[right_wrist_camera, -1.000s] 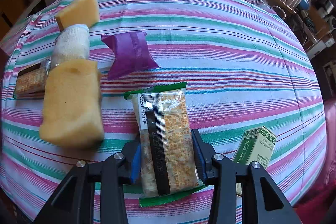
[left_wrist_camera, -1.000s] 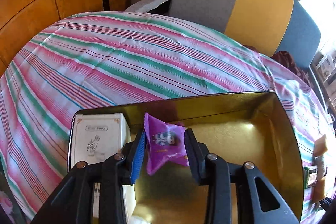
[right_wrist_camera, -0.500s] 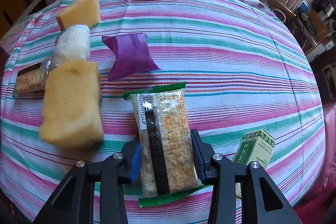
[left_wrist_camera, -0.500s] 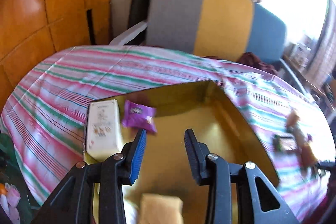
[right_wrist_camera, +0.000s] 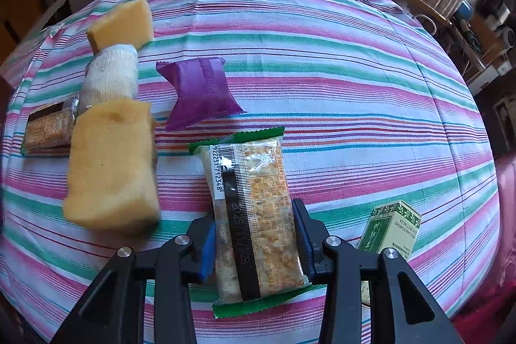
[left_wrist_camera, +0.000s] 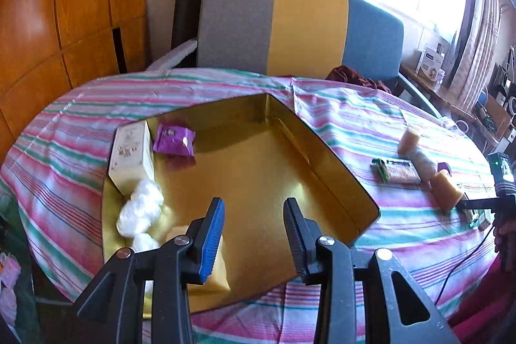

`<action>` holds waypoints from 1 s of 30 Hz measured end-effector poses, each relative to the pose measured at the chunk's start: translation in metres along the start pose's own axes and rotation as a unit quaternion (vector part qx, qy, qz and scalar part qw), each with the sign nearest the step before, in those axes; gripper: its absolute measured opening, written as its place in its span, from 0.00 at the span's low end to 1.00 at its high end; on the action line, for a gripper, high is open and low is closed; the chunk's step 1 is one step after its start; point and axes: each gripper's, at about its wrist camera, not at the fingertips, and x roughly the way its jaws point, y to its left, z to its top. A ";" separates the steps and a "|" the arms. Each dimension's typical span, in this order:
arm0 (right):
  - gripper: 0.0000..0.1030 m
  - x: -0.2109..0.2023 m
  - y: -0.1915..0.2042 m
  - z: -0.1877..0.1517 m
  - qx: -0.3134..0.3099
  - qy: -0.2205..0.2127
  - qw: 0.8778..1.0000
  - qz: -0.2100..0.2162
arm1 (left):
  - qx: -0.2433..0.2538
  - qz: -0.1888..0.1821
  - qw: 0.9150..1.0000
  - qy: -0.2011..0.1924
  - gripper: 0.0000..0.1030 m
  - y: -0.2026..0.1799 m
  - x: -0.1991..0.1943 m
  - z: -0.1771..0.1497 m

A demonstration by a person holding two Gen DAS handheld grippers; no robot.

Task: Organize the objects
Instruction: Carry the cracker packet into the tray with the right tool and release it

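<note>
My left gripper point(left_wrist_camera: 254, 205) hangs open and empty above the near part of a gold tray point(left_wrist_camera: 322, 150). Inside the tray lie a purple packet point(left_wrist_camera: 174, 140), a white box point(left_wrist_camera: 130, 150), a white gauze roll point(left_wrist_camera: 140, 208) and a yellow sponge point(left_wrist_camera: 213, 266). My right gripper point(right_wrist_camera: 253, 224) points steeply down at the striped cloth. It is shut on a green-edged cracker packet point(right_wrist_camera: 254, 208) that lies flat, one pad on each long side. Another purple packet point(right_wrist_camera: 203, 92) lies just beyond it.
Left of the held packet sit a big yellow sponge point(right_wrist_camera: 113, 166), a gauze roll point(right_wrist_camera: 109, 78), a smaller sponge point(right_wrist_camera: 124, 23) and a second cracker packet point(right_wrist_camera: 48, 129). A green box point(right_wrist_camera: 391, 231) stands at the right. A grey, yellow and blue chair point(left_wrist_camera: 300, 28) is behind the table.
My left gripper has let go of the purple packet, which now lies in the tray, and has drawn back and up. The right gripper stays on the cracker packet.
</note>
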 end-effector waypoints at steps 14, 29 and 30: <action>0.40 -0.048 -0.024 0.007 0.083 -0.106 0.990 0.032 | -0.021 0.002 1.000 0.020 0.36 0.022 0.004 -0.016; 0.40 -0.142 0.239 0.035 -0.123 -0.115 0.956 0.242 | -0.107 0.066 0.992 0.009 0.36 0.109 -0.022 -0.024; 0.40 -0.139 0.267 0.035 -0.147 -0.099 0.950 0.256 | -0.110 0.068 0.992 0.009 0.36 0.112 -0.022 -0.025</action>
